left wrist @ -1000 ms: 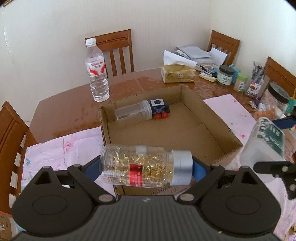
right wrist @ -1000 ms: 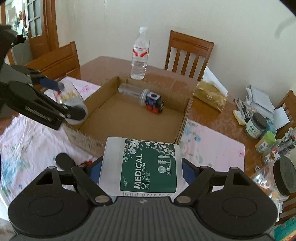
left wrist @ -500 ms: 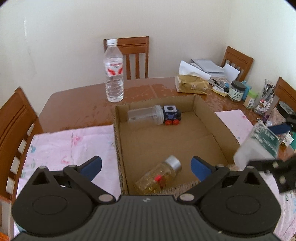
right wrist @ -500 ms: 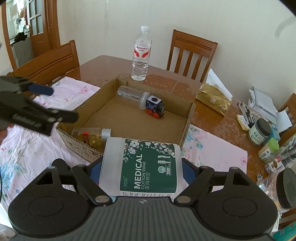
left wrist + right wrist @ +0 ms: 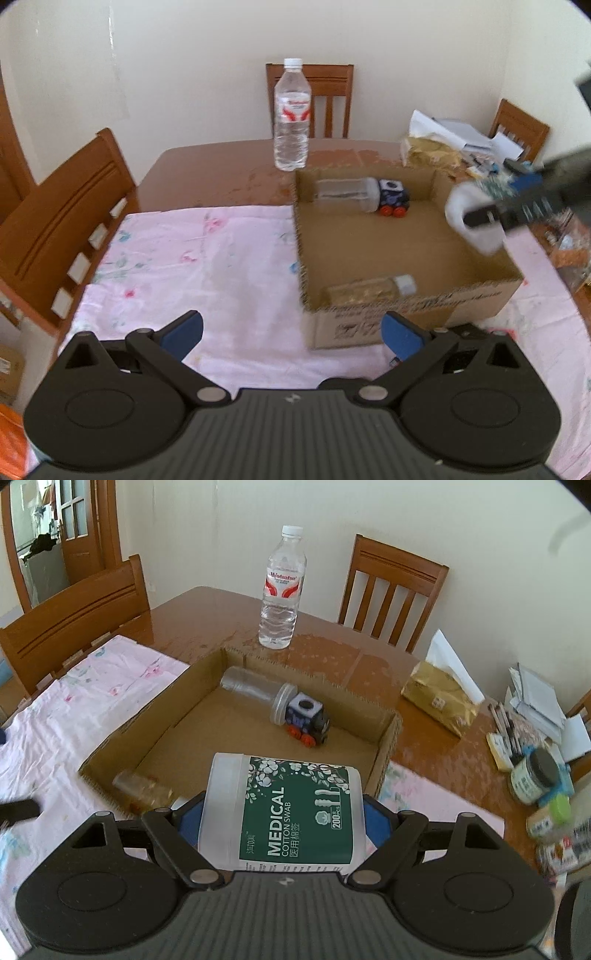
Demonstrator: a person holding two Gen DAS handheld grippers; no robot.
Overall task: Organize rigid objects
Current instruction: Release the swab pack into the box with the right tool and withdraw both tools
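Note:
A cardboard box sits on the table. Inside lie a clear empty jar, a toy train and a capsule bottle near the front wall. My left gripper is open and empty, over the pink cloth left of the box. My right gripper is shut on a white cotton swab container with a green label. It holds the container over the box's right edge, as the left wrist view shows.
A water bottle stands behind the box. A gold tissue pack, papers, jars and pens crowd the table's right side. Wooden chairs surround the table. A pink floral cloth covers the near side.
My left gripper let go of the capsule bottle into the box, then drew back to the left. My right gripper carried the cotton swab container over the box.

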